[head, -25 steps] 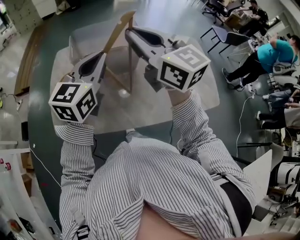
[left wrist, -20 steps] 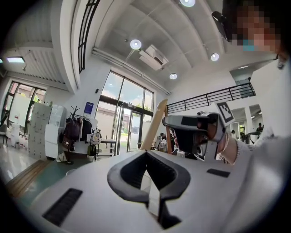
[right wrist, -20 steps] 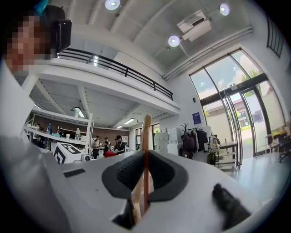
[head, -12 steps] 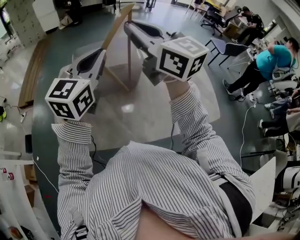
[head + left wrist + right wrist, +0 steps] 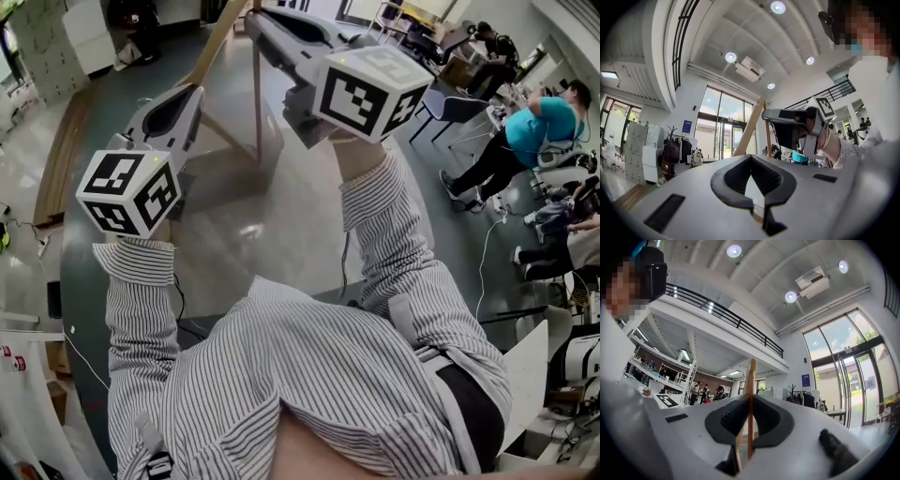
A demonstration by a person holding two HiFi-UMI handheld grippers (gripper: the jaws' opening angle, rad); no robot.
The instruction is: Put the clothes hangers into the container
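Note:
A wooden clothes hanger [image 5: 256, 103] hangs in the air between my two raised grippers. My left gripper [image 5: 192, 91] is shut on one sloping arm of it. My right gripper [image 5: 255, 17] is shut on it higher up, with a thin bar running down from its tips. In the left gripper view the jaws [image 5: 750, 161] meet, and the hanger [image 5: 752, 126] rises just past them towards the right gripper [image 5: 765, 114]. In the right gripper view the wooden bars of the hanger [image 5: 751, 376] stand pinched between the jaws [image 5: 750, 397]. I see no container in any view.
A pale mat [image 5: 281, 216] lies on the dark floor below my arms. Seated people [image 5: 534, 122] and a chair [image 5: 441, 103] are at the right. A long wooden plank [image 5: 66, 141] lies at the left. A coat rack [image 5: 672, 150] stands by the glass doors.
Both grippers have risen and moved forward together with the hanger still held between them. The mat below has slid back in the view.

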